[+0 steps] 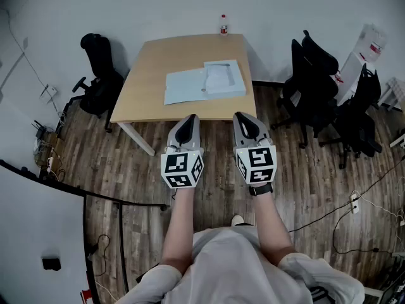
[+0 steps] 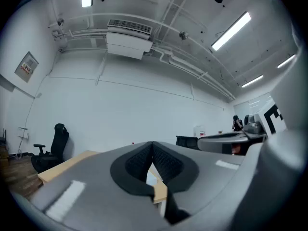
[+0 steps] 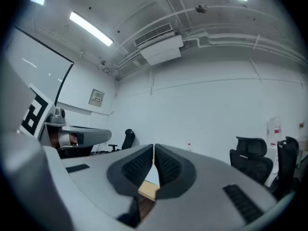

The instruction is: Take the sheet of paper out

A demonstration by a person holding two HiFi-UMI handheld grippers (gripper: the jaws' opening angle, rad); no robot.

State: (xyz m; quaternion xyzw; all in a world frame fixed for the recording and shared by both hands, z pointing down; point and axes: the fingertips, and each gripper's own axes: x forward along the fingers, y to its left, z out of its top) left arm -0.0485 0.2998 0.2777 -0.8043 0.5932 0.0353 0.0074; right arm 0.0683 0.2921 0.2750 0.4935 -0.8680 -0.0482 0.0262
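Table (image 1: pixel 145 97) of light wood stands in front of the person, on a dark wood floor (image 1: pixel 304 182). A pale blue folder (image 1: pixel 182 87) lies open on the table. Its right half looks like a low tray, and the white sheet of paper (image 1: pixel 217 75) lies inside that half. Nothing is touching the paper. A small bottle (image 1: pixel 223 24) stands at the far edge of the table, well away from the folder.

The person holds both grippers out side by side, on the near side of the table. They do not touch the table or the folder. The left gripper (image 1: pixel 188 119) has its two jaws pressed tight together, and there is nothing between them. The right gripper (image 1: pixel 244 116) has its jaws closed too, tips meeting, and it holds nothing. Each one has a cube with black and white squares on its back end, near the person's hand. Both grippers point flat, toward the white wall past the table.

One black chair (image 1: pixel 98 75) stands at the left of the table. More black chairs (image 1: pixel 313 81) stand at the right. In the left gripper view a white air unit (image 2: pixel 127 37) hangs high up under the ceiling
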